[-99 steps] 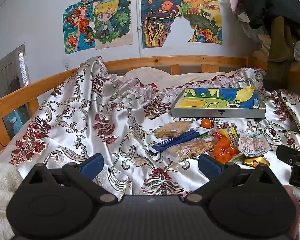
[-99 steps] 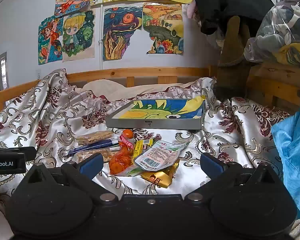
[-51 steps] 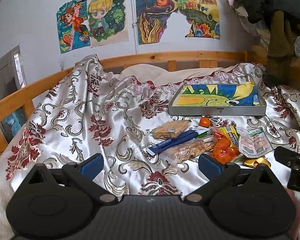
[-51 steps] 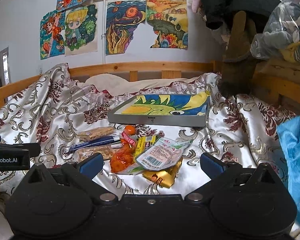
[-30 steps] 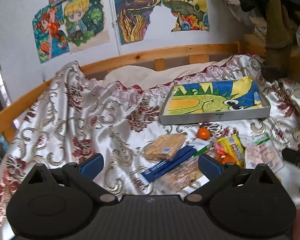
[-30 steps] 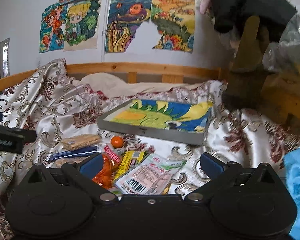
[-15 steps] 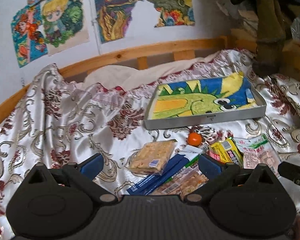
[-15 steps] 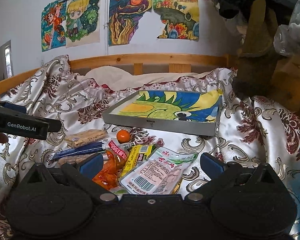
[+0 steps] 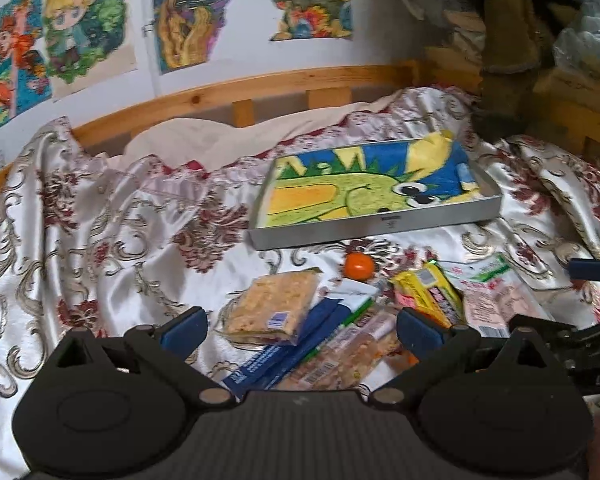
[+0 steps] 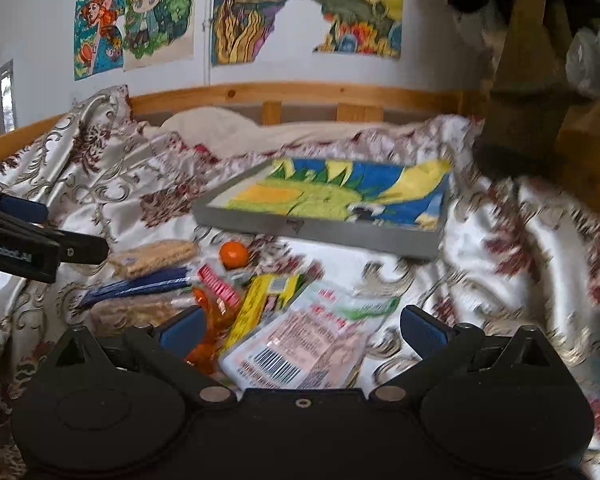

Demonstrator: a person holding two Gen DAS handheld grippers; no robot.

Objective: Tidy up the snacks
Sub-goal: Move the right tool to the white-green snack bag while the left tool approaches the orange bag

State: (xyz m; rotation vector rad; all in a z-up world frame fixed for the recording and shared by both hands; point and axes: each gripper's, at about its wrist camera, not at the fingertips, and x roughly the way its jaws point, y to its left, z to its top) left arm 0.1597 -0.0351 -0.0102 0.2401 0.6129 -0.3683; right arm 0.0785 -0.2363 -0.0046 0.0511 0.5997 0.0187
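A heap of snacks lies on the patterned bedspread: a cracker pack [image 9: 274,306], a blue packet [image 9: 284,354], a small orange ball [image 9: 358,266], a yellow pack [image 9: 426,292] and a pink-white pouch [image 10: 304,344]. Behind them sits a shallow grey tray [image 9: 374,226] with a dinosaur picture inside. My left gripper [image 9: 300,326] is open and empty, just above the cracker pack and blue packet. My right gripper [image 10: 300,326] is open and empty, over the pink-white pouch. The orange ball also shows in the right wrist view [image 10: 234,254].
A wooden bed rail [image 9: 260,88] runs behind the bedding, below a wall with colourful drawings. Clothes and bags are piled on wooden furniture [image 10: 540,92] at the right. The left gripper's finger [image 10: 40,240] reaches in from the left of the right wrist view.
Both grippers have moved forward and down toward the snack heap, which now fills more of each view. Both stay open and empty.
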